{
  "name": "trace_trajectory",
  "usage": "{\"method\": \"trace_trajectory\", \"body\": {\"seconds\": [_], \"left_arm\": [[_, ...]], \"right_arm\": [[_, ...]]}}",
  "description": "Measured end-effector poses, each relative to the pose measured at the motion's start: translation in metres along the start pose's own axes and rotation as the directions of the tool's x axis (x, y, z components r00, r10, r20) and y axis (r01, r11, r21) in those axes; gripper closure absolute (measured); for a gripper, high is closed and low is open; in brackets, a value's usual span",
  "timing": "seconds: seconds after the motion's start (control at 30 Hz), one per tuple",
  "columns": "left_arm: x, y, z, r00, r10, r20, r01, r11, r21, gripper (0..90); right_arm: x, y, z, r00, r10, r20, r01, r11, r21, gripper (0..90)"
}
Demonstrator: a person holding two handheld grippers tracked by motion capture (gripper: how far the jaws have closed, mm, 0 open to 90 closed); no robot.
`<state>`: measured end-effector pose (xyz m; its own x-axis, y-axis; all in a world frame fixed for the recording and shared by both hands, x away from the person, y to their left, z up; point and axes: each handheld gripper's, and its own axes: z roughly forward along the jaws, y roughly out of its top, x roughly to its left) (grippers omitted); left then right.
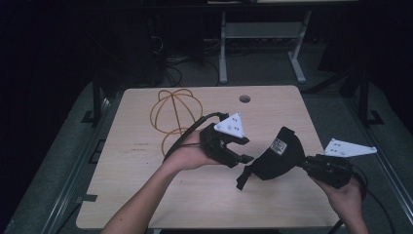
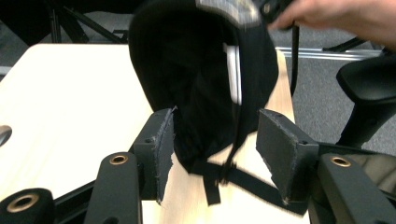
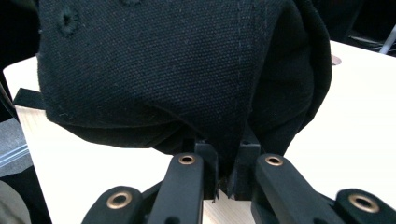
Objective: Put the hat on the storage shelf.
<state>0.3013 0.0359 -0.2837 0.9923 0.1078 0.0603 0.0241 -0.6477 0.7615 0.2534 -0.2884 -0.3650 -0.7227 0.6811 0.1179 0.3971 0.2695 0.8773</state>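
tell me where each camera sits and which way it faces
High view: above the person's side, looking down on the table; both forearms show.
Left gripper view: rides the left hand-held gripper, open jaws facing the black cap.
Right gripper view: rides the right hand-held gripper, shut on the cap.
All three views share the cap.

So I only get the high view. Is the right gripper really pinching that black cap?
Observer: Yes. In the right gripper view the right gripper has its jaws shut on a fold of the black cap.
Operator: And is the left gripper holding it too?
Observer: Not yet. The left gripper is open, with the cap's lower part hanging between its pads.
Operator: Does anything dangle from the cap?
Observer: A black strap trails from it, near the table.
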Motion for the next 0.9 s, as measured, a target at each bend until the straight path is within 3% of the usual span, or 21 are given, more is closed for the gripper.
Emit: {"method": "trace_trajectory", "body": {"seconds": [0.1, 0.43, 0.9], "left_arm": [[-0.001, -0.013, -0.001, 0.9999, -0.009, -0.007, 0.009, 0.9999, 0.014, 45.7], [-0.006, -0.043, -0.001, 0.9995, -0.023, -0.021, 0.023, 0.9994, 0.024, 45.1], [-0.015, -0.085, -0.004, 0.9976, -0.049, -0.048, 0.05, 0.9984, 0.026, 43.8]], "right_arm": [[-0.004, 0.005, -0.002, 0.9996, 0.026, -0.014, -0.026, 1.0, 0.009, 84.3], [-0.01, 0.017, 0.0, 0.9984, 0.047, -0.032, -0.045, 0.998, 0.04, 84.1], [-0.011, 0.043, 0.004, 0.9984, 0.043, -0.037, -0.042, 0.999, 0.034, 84.1]]}}
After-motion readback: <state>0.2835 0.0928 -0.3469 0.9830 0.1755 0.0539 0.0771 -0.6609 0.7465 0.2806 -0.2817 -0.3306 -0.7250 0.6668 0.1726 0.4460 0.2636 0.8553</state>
